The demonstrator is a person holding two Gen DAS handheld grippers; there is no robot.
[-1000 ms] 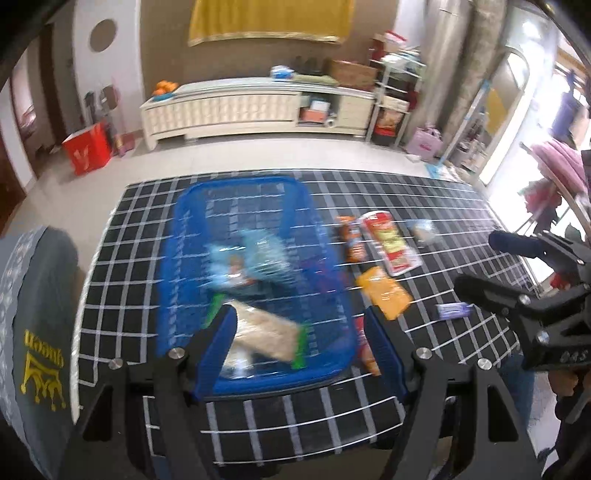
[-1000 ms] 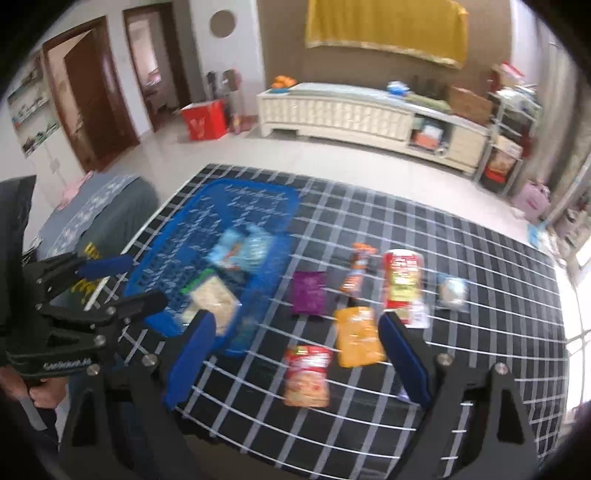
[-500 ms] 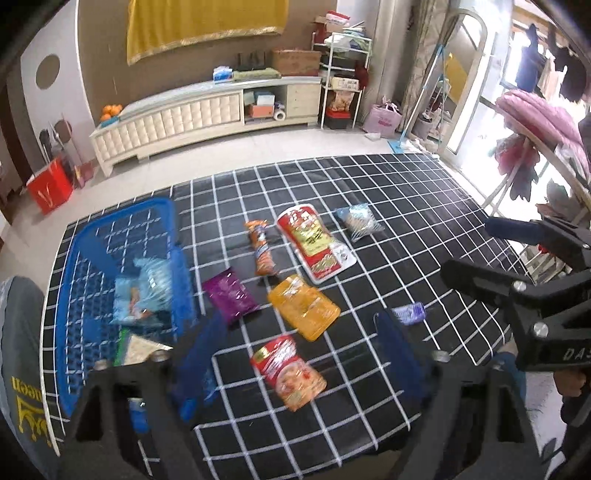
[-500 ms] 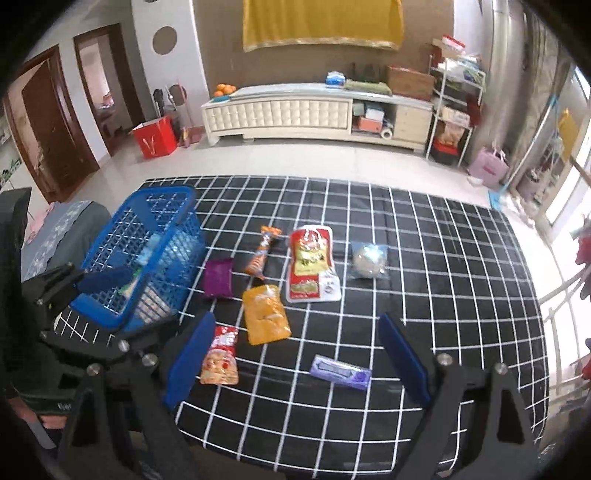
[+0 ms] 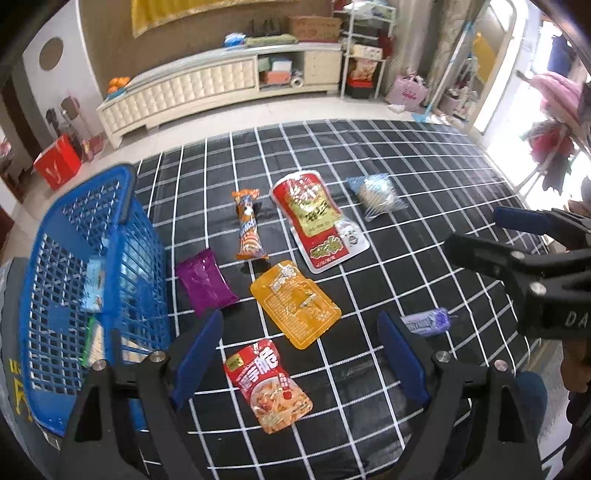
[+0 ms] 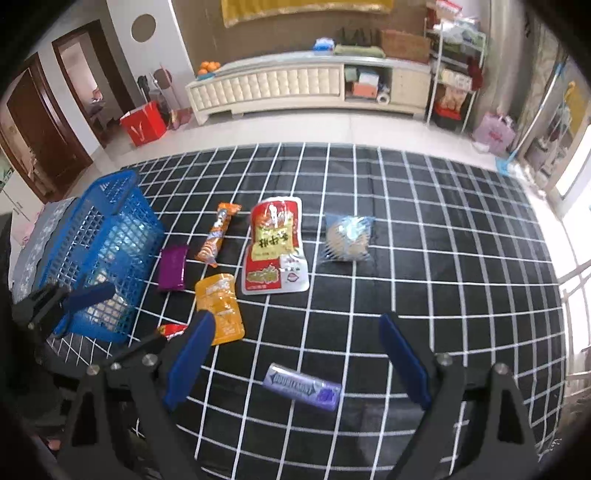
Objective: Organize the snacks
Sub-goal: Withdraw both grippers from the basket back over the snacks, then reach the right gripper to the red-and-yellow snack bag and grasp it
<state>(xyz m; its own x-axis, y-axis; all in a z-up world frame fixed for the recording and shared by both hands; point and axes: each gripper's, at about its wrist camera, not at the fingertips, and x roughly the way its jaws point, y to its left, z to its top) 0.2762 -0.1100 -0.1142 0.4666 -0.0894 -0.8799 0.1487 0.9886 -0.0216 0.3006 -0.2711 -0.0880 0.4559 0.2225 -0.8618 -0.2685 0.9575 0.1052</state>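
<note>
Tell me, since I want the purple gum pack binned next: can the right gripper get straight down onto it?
Probably yes. The right gripper is open, with the purple gum pack lying flat between its fingers' line, apart from the other snacks.

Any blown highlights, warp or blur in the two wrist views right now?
Left wrist: window at right blown white, grid cloth bowed by fisheye, packets sharp. Right wrist: doorway at right washed out, same bowing, purple bar crisp.

Place: I'm looking into a home living room.
Evidence: cream TV cabinet [image 6: 306, 86], wooden doors [image 6: 33, 133], yellow wall hanging [image 6: 306, 9].
</note>
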